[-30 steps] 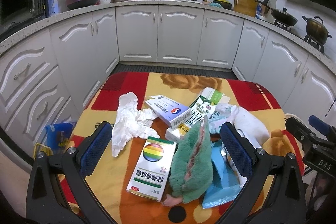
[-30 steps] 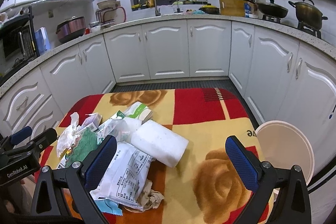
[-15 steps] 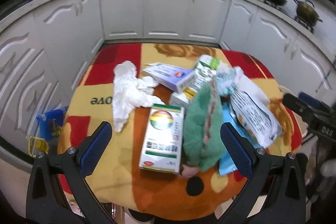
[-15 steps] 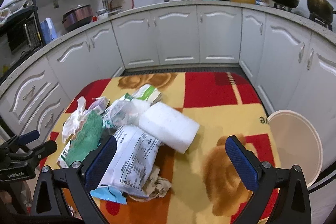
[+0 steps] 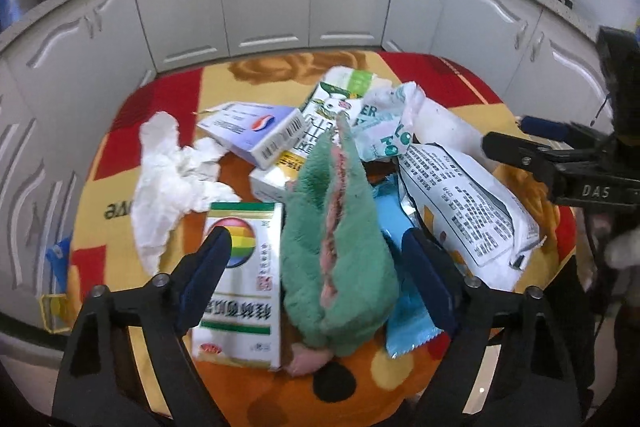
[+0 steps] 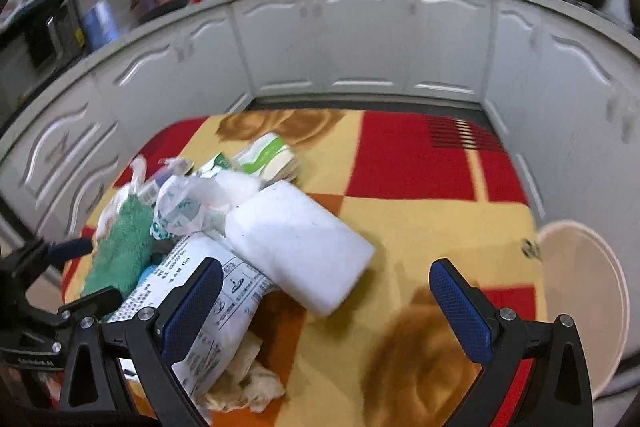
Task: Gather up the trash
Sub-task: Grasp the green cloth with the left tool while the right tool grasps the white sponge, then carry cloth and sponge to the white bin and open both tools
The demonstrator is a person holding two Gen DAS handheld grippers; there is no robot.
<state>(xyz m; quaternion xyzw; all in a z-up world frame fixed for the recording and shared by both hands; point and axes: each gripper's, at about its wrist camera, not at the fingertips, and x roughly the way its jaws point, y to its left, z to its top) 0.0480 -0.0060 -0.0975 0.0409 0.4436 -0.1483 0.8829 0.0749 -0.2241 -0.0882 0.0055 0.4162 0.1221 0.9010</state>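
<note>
Left hand-held gripper (image 5: 316,277) spread wide over green plush (image 5: 340,247), right hand-held gripper (image 6: 326,297) likewise agape, seemingly empty

cloth (image 5: 340,239): green, pink seam
box (image 5: 239,279): white, rainbow circle, green band
tissue (image 5: 168,183): white
wrapper (image 5: 404,303): light blue
tablecloth (image 6: 420,167): red, yellow, brown roses
bin (image 6: 580,291): cream

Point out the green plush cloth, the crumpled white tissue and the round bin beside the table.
green plush cloth (image 5: 344,259): left wrist view, its fuzzy middle.
crumpled white tissue (image 5: 168,187): left wrist view, its central folds.
round bin (image 6: 580,291): right wrist view, its pale inside.
</note>
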